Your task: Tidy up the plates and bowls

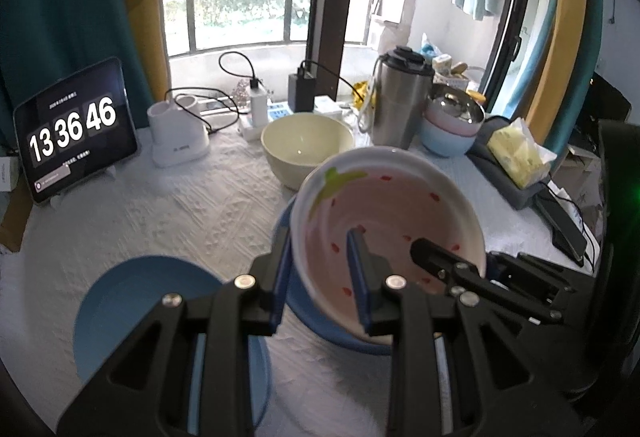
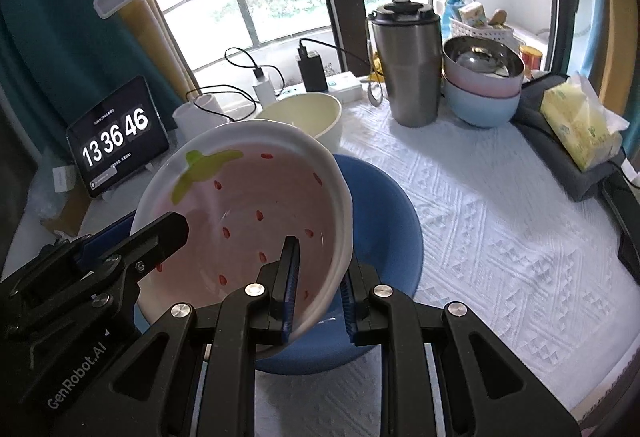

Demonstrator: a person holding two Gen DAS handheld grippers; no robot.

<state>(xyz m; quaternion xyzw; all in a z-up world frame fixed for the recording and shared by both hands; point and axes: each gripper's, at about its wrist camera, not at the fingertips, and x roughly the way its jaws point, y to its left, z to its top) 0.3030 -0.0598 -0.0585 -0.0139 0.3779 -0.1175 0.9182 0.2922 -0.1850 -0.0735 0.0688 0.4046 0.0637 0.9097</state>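
A white bowl with a pink strawberry pattern inside [image 1: 384, 205] [image 2: 256, 189] hangs tilted over a deep blue bowl [image 1: 320, 335] [image 2: 384, 221] on the white cloth. My left gripper [image 1: 320, 251] [image 2: 148, 233] is shut on one side of its rim, one finger inside and one outside. My right gripper [image 2: 320, 265] [image 1: 460, 261] is shut on the opposite rim in the same way. A blue plate [image 1: 140, 301] lies at the near left. A cream bowl [image 1: 308, 145] [image 2: 304, 113] stands behind. I cannot tell whether the strawberry bowl touches the blue one.
At the back right, a steel bowl sits in a pink and a blue bowl [image 1: 452, 125] [image 2: 480, 85], beside a steel tumbler [image 1: 400, 101] [image 2: 408, 69]. A tissue pack [image 1: 520, 153] [image 2: 580, 125] lies right. A tablet clock [image 1: 72, 133] [image 2: 116, 145], chargers and cables stand at the back left.
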